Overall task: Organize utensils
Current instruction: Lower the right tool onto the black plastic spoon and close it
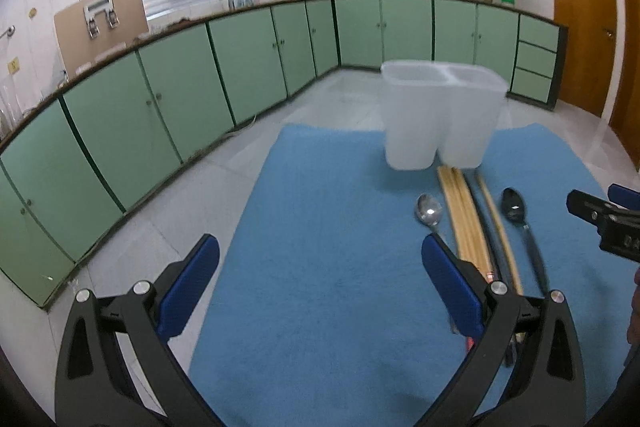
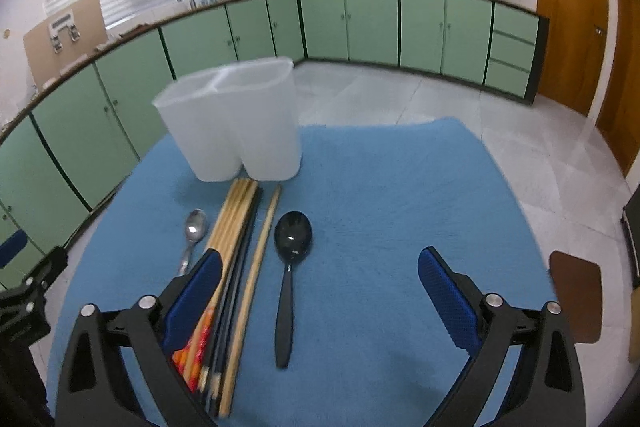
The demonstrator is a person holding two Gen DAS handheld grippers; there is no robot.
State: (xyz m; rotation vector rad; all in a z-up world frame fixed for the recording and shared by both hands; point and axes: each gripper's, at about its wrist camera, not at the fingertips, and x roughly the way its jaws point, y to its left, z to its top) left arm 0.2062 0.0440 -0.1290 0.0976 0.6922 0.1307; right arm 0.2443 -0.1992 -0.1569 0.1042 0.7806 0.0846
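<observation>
Bamboo chopsticks (image 2: 236, 227), dark chopsticks (image 2: 240, 267), silver spoon (image 2: 194, 233) and black spoon (image 2: 290, 267) lie side by side on blue mat (image 2: 400, 207), just in front of empty translucent two-compartment holder (image 2: 232, 123); left tongs (image 1: 320, 275) and right tongs (image 2: 320, 279) both spread wide, grasping nothing.
</observation>
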